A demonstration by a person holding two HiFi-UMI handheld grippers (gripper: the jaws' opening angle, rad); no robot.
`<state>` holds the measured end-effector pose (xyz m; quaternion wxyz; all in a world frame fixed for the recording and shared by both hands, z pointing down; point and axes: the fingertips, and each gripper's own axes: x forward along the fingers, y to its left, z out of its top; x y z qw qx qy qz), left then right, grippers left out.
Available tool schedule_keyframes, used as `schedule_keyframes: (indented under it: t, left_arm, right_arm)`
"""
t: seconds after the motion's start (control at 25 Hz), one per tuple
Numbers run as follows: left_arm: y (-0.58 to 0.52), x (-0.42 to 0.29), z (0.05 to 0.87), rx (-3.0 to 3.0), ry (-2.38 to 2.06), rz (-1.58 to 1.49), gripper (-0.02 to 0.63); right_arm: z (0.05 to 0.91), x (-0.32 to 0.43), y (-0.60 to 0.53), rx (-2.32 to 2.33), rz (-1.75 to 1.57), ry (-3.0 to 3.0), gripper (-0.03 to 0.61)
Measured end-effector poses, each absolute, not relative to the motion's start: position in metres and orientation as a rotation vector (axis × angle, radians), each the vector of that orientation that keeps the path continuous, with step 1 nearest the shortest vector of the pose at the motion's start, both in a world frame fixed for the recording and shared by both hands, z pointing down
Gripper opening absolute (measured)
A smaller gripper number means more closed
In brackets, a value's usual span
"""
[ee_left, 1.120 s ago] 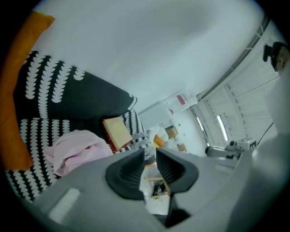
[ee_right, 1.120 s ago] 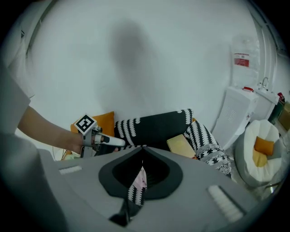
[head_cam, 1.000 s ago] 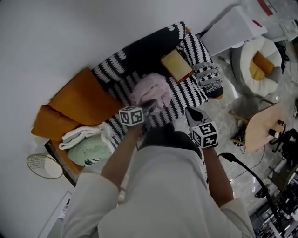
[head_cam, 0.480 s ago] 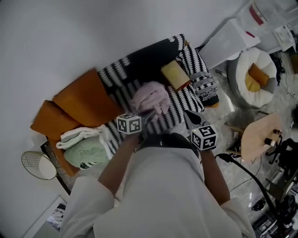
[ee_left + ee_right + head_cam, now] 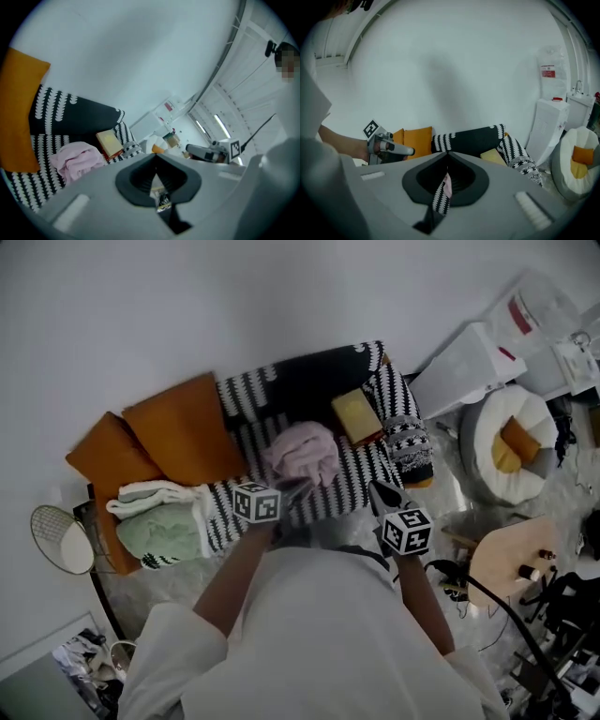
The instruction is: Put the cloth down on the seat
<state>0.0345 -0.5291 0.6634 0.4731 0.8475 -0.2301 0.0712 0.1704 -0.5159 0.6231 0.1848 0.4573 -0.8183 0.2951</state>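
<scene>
The pink cloth [image 5: 302, 454] lies crumpled on the black-and-white striped seat [image 5: 358, 479] of a small sofa; the left gripper view shows the cloth [image 5: 77, 159] low at the left. My left gripper [image 5: 299, 489] hovers just in front of the cloth's near edge, shut and empty, its jaws meeting at the tip [image 5: 156, 157]. My right gripper [image 5: 377, 489] hangs over the seat's front edge to the right of the cloth, tips together [image 5: 447, 155] with nothing held.
Two orange cushions [image 5: 183, 427] lean at the sofa's left, with green and white folded towels [image 5: 159, 526] beside them. A tan box [image 5: 356, 415] and patterned pillow [image 5: 410, 432] lie at the right end. A white round bed [image 5: 511, 442] and wooden table [image 5: 511, 563] stand on the floor.
The left gripper's tip has come off the pink cloth's edge and drawn back toward me. The cloth stays on the seat. The whole view has pulled back from the sofa.
</scene>
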Motion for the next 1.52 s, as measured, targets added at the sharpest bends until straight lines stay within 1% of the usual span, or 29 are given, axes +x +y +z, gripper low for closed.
schedule_keyframes:
  t: [0.28,0.88,1.24,1.52]
  left_arm:
    - [-0.477,0.055,0.646,2.089,-0.669,0.113,0.0]
    - [-0.36,0.098,0.622,2.128,-0.872,0.015,0.0]
    - [-0.289,0.115,0.599,2.218,-0.949,0.006,0.002]
    - [-0.248,0.099,0.583,2.266,-1.035,-0.009,0.0]
  right_arm:
    - [0.609,0.186,-0.479,1.175,0.78,-2.399,0.003]
    - [0.603,0.263,-0.362,1.09,0.753,-2.476,0.003]
    - [0.595,0.277,-0.299,0.995,0.689,-2.523,0.004]
    - [0.591,0.265,-0.27,0.98,0.683,-2.533,0.003]
